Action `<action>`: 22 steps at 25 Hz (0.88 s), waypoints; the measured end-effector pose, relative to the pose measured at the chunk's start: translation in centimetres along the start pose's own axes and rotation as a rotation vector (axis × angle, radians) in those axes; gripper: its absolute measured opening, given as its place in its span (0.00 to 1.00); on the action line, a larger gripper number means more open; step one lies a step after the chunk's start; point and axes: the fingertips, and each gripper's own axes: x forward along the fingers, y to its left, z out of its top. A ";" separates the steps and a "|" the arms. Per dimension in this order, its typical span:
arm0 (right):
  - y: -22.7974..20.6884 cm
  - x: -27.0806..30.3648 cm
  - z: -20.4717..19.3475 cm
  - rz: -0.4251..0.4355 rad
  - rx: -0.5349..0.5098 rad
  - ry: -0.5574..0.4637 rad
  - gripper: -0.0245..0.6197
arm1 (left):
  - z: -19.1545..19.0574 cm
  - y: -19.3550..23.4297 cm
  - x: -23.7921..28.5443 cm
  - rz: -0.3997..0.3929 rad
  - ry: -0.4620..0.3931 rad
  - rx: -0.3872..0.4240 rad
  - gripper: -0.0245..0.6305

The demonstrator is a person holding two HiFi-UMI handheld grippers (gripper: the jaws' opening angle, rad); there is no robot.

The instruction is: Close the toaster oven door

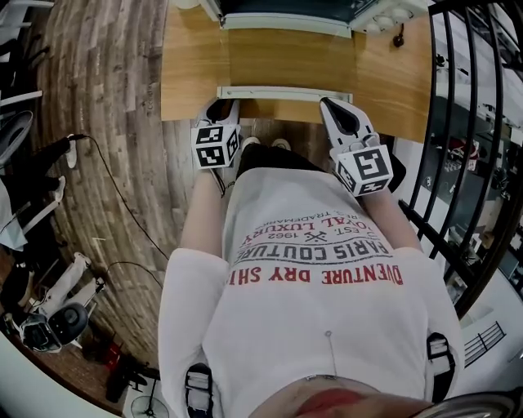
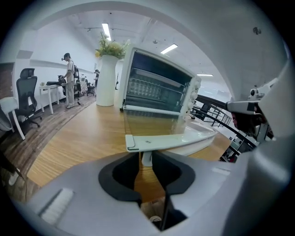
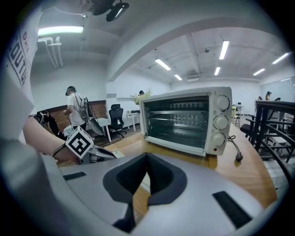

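Observation:
A white toaster oven (image 1: 286,12) stands at the far side of the wooden table (image 1: 192,73). Its glass door (image 1: 290,57) lies open and flat, with the white handle bar (image 1: 282,92) along the near edge. My left gripper (image 1: 222,108) sits at the handle's left end. In the left gripper view the handle (image 2: 170,140) crosses just above the left gripper (image 2: 146,161), whose pads lie against both sides of the handle's white post. My right gripper (image 1: 339,110) is at the handle's right end. In the right gripper view the right gripper (image 3: 147,159) has its tips together and faces the oven (image 3: 184,120).
A black metal railing (image 1: 466,122) runs close along the table's right side. The oven's plug and cord (image 3: 238,156) lie on the table to its right. A tall white vase (image 2: 107,78) stands behind the oven. A person (image 2: 69,78) stands far off by desks.

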 end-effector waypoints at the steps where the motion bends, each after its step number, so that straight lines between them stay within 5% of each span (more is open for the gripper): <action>1: 0.0 0.0 0.0 -0.002 -0.001 0.002 0.05 | 0.0 -0.1 0.1 -0.006 0.003 0.003 0.18; 8: 0.3 0.1 -0.1 -0.035 0.021 0.040 0.05 | 0.0 -0.3 -0.2 -0.080 0.038 -0.026 0.18; 22: 0.4 0.1 3.1 -0.109 0.039 -0.007 0.05 | 2.8 -1.2 -1.8 -0.153 0.092 0.078 0.17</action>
